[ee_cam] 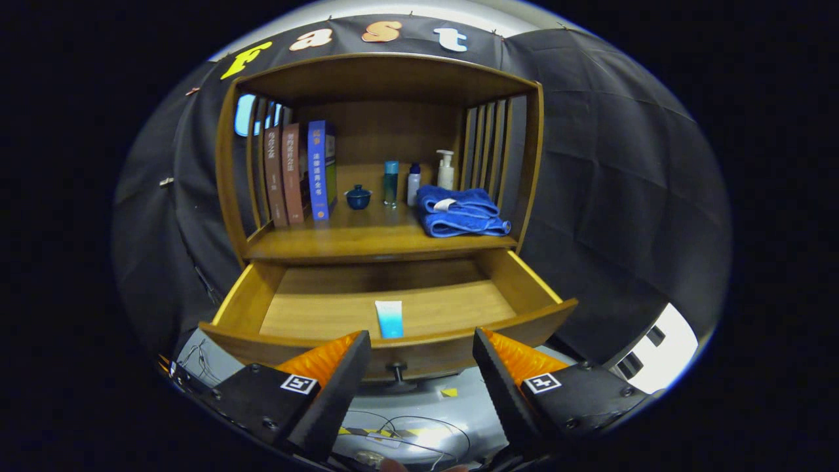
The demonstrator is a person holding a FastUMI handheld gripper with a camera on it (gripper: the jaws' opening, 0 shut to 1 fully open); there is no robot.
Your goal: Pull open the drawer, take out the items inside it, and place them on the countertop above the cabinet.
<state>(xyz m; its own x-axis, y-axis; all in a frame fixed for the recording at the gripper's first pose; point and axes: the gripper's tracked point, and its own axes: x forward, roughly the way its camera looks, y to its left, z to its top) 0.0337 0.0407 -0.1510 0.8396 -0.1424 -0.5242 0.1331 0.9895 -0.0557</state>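
You've got three books [300, 172] standing upright at the shelf's left, a small dark blue lidded cup [358, 196] beside them, then a teal bottle [390, 183], a white bottle [413, 184], a pump bottle [446, 170], and folded blue towels [462, 211] on the right.

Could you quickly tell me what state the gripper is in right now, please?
Gripper: open, holding nothing; its fingers stand apart on either side of the drawer knob, just short of the open drawer that holds a small tube.

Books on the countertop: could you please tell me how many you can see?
3, upright in a row at the countertop's left end: two brown books, then a blue book nearest the small blue lidded cup.
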